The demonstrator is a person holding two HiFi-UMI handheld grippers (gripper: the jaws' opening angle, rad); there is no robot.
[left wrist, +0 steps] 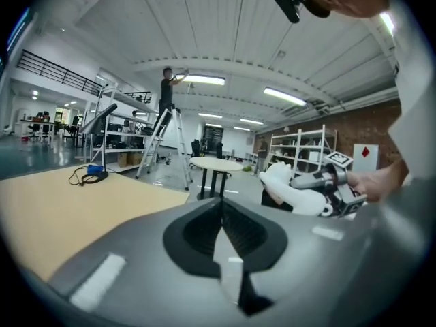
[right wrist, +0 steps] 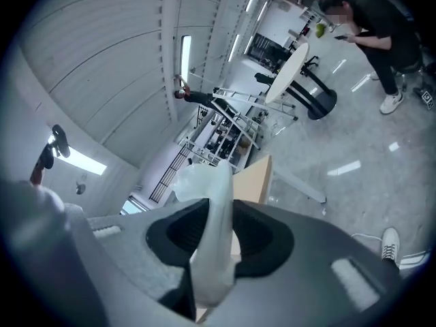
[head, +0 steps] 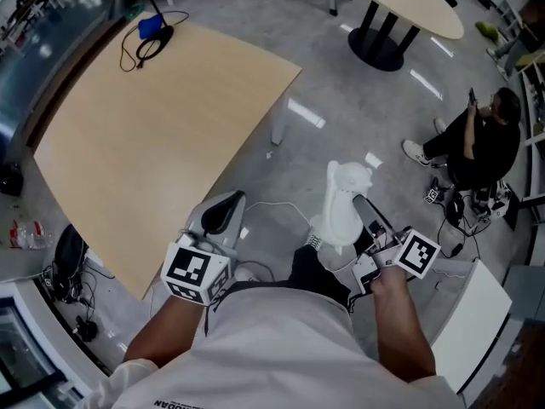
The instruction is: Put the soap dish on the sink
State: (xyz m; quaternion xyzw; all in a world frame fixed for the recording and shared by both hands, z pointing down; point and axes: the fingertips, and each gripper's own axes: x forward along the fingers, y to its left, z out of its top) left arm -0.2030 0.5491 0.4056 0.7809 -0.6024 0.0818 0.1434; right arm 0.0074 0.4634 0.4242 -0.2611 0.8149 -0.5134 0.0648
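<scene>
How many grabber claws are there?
2. The left gripper, low on the left of the head view, is shut and empty. The right gripper, low on the right, clamps the white soap dish.

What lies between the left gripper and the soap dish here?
In the head view, only grey floor with a thin white cable running across it separates the left gripper from the soap dish.
</scene>
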